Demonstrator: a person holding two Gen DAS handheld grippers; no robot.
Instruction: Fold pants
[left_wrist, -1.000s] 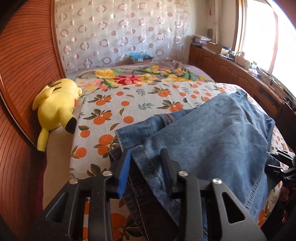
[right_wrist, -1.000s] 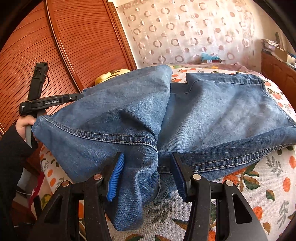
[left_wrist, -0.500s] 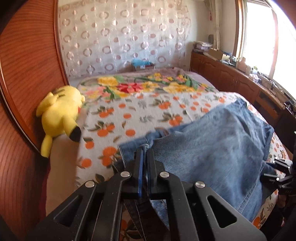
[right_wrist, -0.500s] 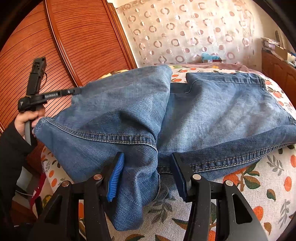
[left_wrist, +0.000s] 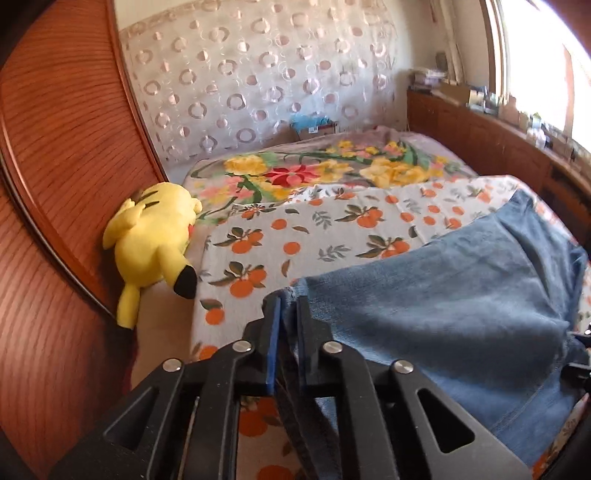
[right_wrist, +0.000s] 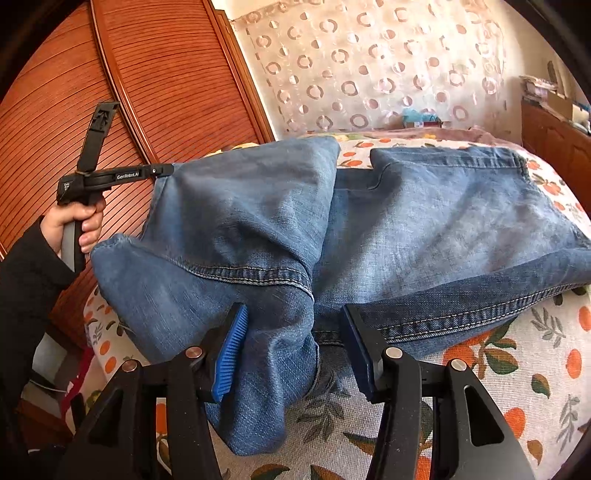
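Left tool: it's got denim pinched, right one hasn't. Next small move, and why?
Probably close the right tool on the jeans bunched between its open pads. The left tool is clamped on a corner held off the bedspread, so lifting now would drag the fabric one-sided.

We cannot see the near end of the jeans (right_wrist: 424, 229): in the right wrist view it hangs down behind the right tool (right_wrist: 291, 332) and passes out of the lower edge. The bed (right_wrist: 517, 369) under the jeans is covered across most of its middle. The stuffed toy (left_wrist: 155, 240) shows in that view only as a yellow sliver above the raised denim. In the left wrist view the whole picture is soft, so we cannot read the small things on the shelf (left_wrist: 509, 110) at the far right by the window. The right tool there is only a dark scrap cut off by the right edge. The person's sleeve (right_wrist: 26, 295) runs out of the left edge.
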